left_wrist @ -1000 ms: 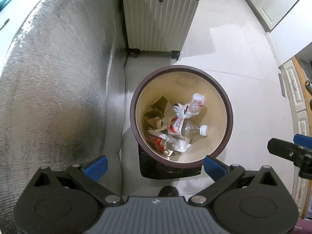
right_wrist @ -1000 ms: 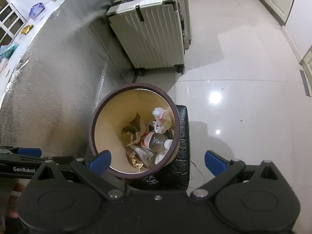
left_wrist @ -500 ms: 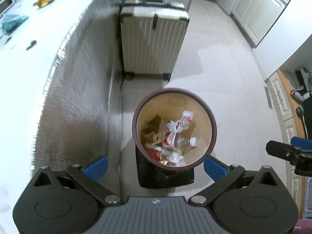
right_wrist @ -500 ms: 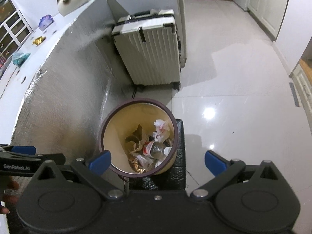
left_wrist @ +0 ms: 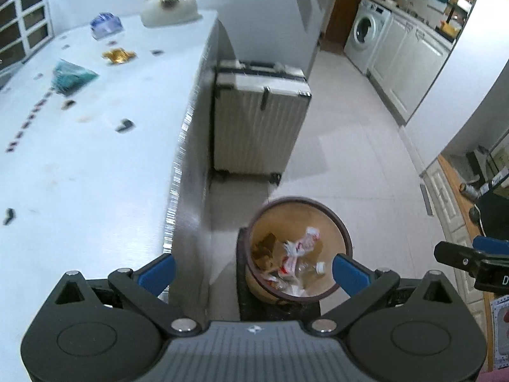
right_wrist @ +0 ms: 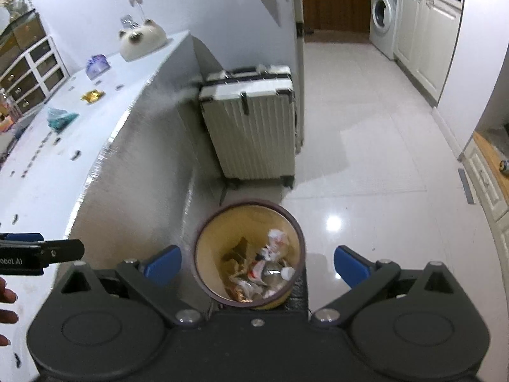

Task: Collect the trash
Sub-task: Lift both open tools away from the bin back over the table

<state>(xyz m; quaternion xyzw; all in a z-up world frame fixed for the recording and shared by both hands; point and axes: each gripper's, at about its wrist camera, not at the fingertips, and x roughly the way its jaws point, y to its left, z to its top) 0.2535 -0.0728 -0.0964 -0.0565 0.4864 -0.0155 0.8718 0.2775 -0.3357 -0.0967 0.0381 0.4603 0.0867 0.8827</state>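
A brown-rimmed trash bin (left_wrist: 299,200) stands on the floor beside the white table, with a plastic bottle (right_wrist: 276,272), crumpled wrappers and cardboard inside. My left gripper (left_wrist: 253,270) hangs high above it, open, nothing between its blue fingertips. My right gripper (right_wrist: 257,264) is also open and empty, above the bin (right_wrist: 248,203). On the table top lie a teal wrapper (left_wrist: 71,76), a gold wrapper (left_wrist: 118,55) and a blue-white packet (left_wrist: 106,25); all three are also in the right wrist view: teal wrapper (right_wrist: 60,117), gold wrapper (right_wrist: 93,96), packet (right_wrist: 98,65).
A white suitcase (left_wrist: 259,121) stands behind the bin against the table's silvery side. A cat-shaped white object (left_wrist: 168,6) sits at the table's far end. Small dark scraps (left_wrist: 124,125) dot the table top. Washing machine (right_wrist: 383,16) and cabinets line the far right.
Both grippers have risen and tilted up from the bin, which now looks smaller. The table top with its wrappers has come into view. Both stay open.
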